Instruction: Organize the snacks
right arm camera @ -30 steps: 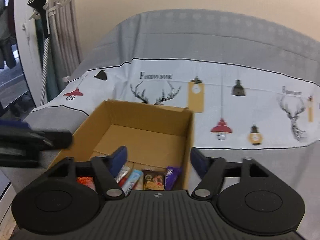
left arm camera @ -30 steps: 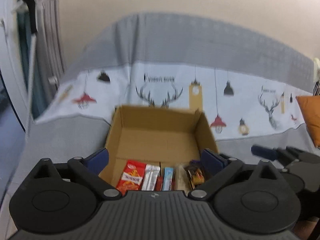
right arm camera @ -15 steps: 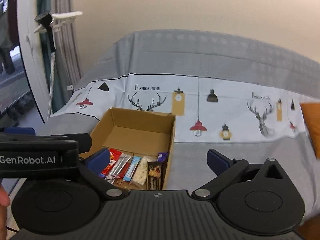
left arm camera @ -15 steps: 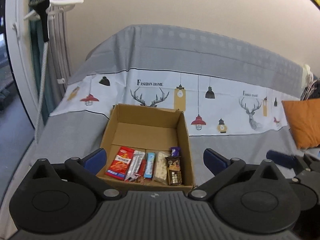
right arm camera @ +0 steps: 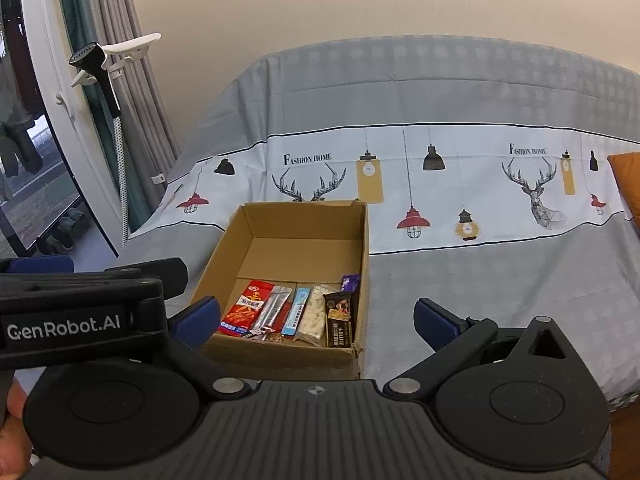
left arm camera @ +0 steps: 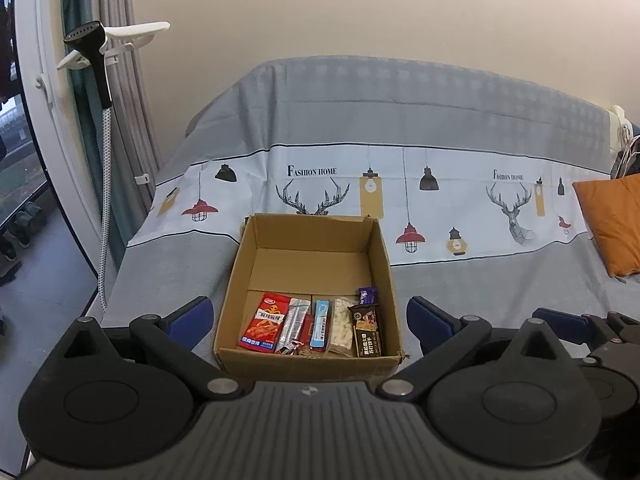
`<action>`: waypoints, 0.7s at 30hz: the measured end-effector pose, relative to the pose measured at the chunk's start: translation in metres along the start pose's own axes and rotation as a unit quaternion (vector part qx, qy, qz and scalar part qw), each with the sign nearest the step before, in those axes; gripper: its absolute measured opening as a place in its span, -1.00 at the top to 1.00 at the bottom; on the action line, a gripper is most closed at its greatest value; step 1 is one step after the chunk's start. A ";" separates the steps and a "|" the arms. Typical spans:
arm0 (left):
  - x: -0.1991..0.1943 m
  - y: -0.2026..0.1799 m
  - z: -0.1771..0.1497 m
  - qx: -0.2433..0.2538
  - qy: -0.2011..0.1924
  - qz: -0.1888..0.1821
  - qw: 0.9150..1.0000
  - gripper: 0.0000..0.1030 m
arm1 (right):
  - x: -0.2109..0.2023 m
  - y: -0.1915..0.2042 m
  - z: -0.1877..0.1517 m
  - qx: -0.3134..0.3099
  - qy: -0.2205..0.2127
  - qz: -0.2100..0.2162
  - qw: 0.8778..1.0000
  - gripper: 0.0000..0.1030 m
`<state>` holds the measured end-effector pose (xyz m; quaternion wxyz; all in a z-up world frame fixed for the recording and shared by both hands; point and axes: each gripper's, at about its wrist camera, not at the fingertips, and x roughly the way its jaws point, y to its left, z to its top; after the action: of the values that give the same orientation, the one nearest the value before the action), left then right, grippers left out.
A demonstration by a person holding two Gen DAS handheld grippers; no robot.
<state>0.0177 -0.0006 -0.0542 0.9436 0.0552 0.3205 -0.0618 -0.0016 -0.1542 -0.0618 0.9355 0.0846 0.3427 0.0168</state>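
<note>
Cardboard box (left arm camera: 310, 296) on the bed (left arm camera: 460, 280), open-topped. Snack packets in a row along its near wall: red packet (left arm camera: 265, 322), silver stick (left arm camera: 292, 325), blue bar (left arm camera: 320, 323), white bag (left arm camera: 341, 326), dark bar (left arm camera: 366, 335). Left claw (left arm camera: 308, 318) and right claw (right arm camera: 316, 322) both released, spread wide, empty, held above the box's near end.

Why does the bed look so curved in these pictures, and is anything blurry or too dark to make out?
Left wrist view: the fisheye lens bows the bed cover into an arch; the cardboard box and its snacks are sharp, the light soft and even. Right wrist view: same bulge, corners go black, the window at the left is dim, and nothing is motion-blurred.
</note>
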 end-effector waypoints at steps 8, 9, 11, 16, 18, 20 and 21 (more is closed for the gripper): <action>-0.002 -0.003 0.000 0.005 0.000 0.006 1.000 -1.00 | -0.002 -0.003 0.000 0.003 -0.003 0.001 1.000 -0.98; -0.002 -0.004 0.000 0.005 0.001 0.005 1.000 -1.00 | -0.002 -0.004 0.000 0.004 -0.002 0.001 1.000 -0.98; -0.001 -0.004 0.000 0.005 0.004 0.005 1.000 -1.00 | -0.001 -0.004 -0.001 0.005 -0.001 0.001 1.000 -0.98; 0.000 -0.004 0.000 0.006 0.006 0.007 1.000 -1.00 | 0.000 -0.006 -0.001 0.008 0.004 0.001 1.000 -0.98; 0.001 -0.002 0.000 0.006 0.006 0.007 1.000 -1.00 | 0.000 -0.005 -0.002 0.007 0.004 0.000 1.000 -0.98; 0.002 -0.002 -0.001 0.007 0.007 0.009 1.000 -1.00 | 0.000 -0.005 -0.002 0.007 0.005 0.000 1.000 -0.98; 0.003 -0.001 -0.001 0.007 0.008 0.009 1.000 -1.00 | 0.000 -0.004 -0.003 0.007 0.005 0.000 1.000 -0.98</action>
<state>0.0188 -0.0018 -0.0570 0.9413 0.0649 0.3267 -0.0550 -0.0033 -0.1581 -0.0647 0.9331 0.0909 0.3476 0.0146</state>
